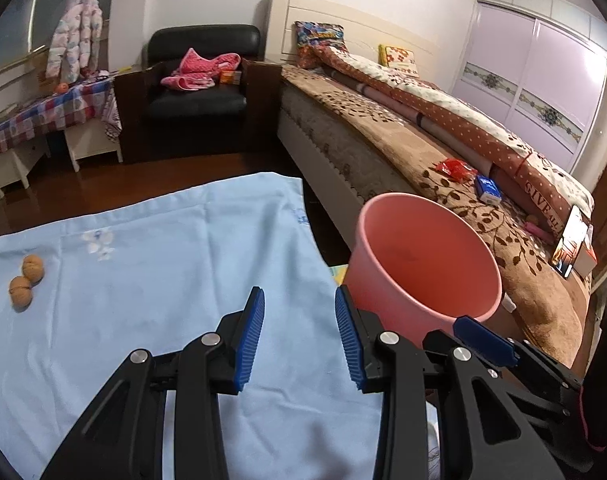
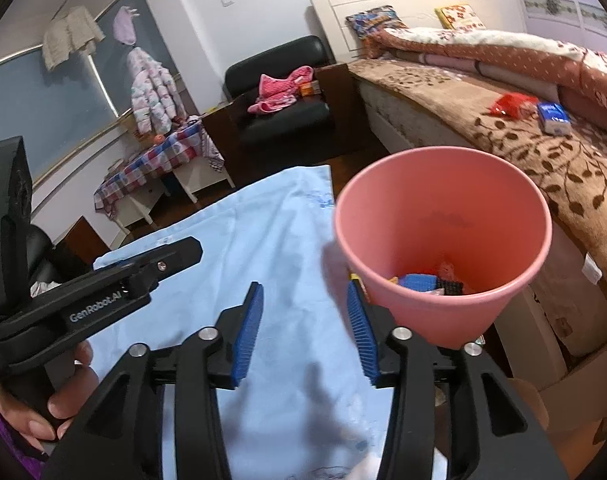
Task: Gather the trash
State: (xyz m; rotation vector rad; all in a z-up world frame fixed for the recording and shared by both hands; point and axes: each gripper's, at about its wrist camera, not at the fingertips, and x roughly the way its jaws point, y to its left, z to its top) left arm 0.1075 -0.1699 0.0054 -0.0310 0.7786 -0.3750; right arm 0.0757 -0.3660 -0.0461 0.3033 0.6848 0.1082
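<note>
Far off to the left of my left gripper (image 1: 299,336), two brown wrinkled walnuts (image 1: 26,282) lie touching each other on the pale blue cloth-covered surface (image 1: 163,264). By my reckoning they are the only bits left on the cloth, so fetching them looks like the step in hand. My left gripper hangs above the cloth with its blue ribbed pads parted and nothing between them, so it is ready to take one. I would swing it leftward over the nearer nut and lower it with the pads straddling a single shell. The close should be gentle, since a round hard nut may squirt out sideways or nudge its neighbour across the cloth. I should also keep the tips from snagging the fabric. My right gripper (image 2: 303,332) is likewise parted and empty over the cloth, beside the left one. Just to its right, and close ahead of it, stands the pink plastic bucket (image 2: 443,208), upright, with a few coloured scraps already lying in its bottom. I would carry each nut well over the rim before letting go, and keep clear of the wall so the light bucket does not tip. Farther right, on the brown leaf-patterned bed cover (image 1: 483,216) beyond the bucket, a red crinkled wrapper (image 1: 455,169) and a small blue box (image 1: 488,189) lie near each other; they may be for later.
</note>
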